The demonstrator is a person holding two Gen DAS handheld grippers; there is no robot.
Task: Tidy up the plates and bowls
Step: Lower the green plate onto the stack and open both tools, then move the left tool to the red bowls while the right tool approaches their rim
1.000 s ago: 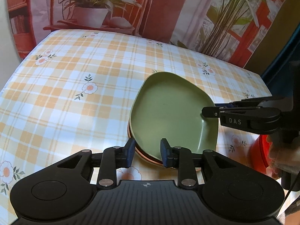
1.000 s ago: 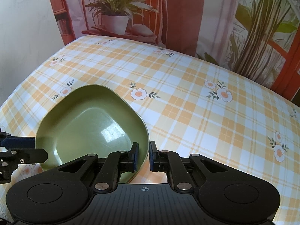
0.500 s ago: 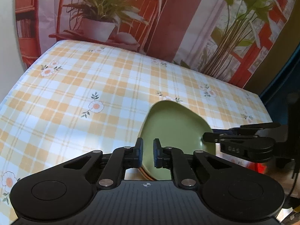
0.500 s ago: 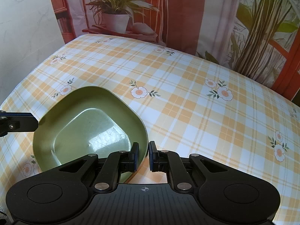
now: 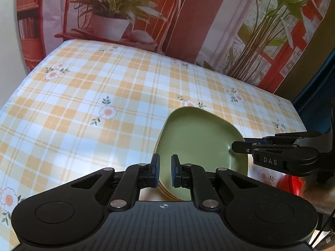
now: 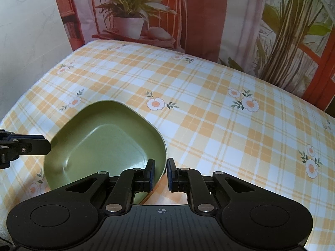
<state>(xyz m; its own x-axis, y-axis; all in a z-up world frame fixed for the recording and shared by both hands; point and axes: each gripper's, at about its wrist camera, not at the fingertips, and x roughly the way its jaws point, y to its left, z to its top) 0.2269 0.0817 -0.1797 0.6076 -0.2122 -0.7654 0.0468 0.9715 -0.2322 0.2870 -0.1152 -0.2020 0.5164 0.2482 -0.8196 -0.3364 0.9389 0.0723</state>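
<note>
Left wrist view: on the left there's a wide run of table (image 5: 88, 108) under a yellow-and-white checked cloth with daisy prints, smooth and a little glossy like oilcloth. Moving in, the left hand-held gripper (image 5: 165, 170) has its blue-padded fingers (image 5: 155, 170) pinched close on the near rim of the stack of plates (image 5: 196, 146). The green plate on top is a rounded triangle, matte, with a shallow well; below its rim an orange edge and a paler one peek out, so more than one plate lies underneath. Further right, the right hand-held gripper (image 5: 238, 145) clamps the far edge of the same stack, and something red (image 5: 291, 185) shows below it, too hidden to name.

From the right wrist view, same order: the left tool's tip at the left edge, the green dish, then the right hand-held gripper (image 6: 160, 174) nearly closed over the rim at its corner.

I'd judge the stacking itself looks done: plates nested, both tools gripping opposite edges. The stack seems slightly tilted, possibly off the cloth, though contact underneath is hidden. What's left is probably placing the pile. No bowls are visible.
</note>
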